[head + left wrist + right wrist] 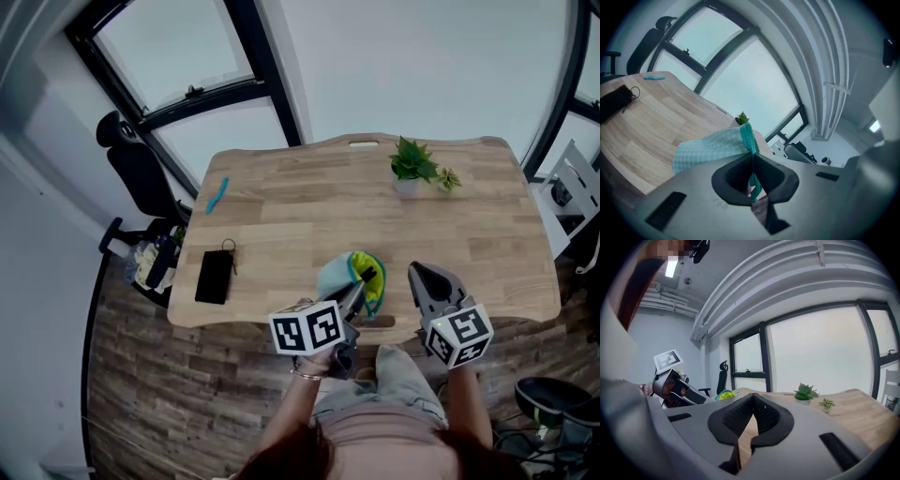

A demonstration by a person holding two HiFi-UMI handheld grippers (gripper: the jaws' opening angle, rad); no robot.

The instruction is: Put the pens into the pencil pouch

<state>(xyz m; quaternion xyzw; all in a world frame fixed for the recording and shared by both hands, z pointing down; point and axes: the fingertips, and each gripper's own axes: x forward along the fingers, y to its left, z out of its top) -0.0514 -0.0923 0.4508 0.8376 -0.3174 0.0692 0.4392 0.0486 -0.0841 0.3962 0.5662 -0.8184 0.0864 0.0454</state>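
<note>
A teal checked pencil pouch [339, 274] with a yellow-green lining lies at the table's near edge. My left gripper [367, 279] is shut on the pouch's zipper edge [750, 140], and the fabric [710, 146] hangs out to the left of the jaws. My right gripper [416, 273] hovers just right of the pouch, shut with nothing in it [752, 398]. One blue pen [217, 195] lies far off at the table's left back corner, also small in the left gripper view [654, 78]. The pouch's inside is hidden.
A black case with a key ring [214, 277] lies near the table's [309, 206] left front edge. Two small potted plants [411, 164] [448, 179] stand at the back right. An office chair [141, 173] stands off the table's left side.
</note>
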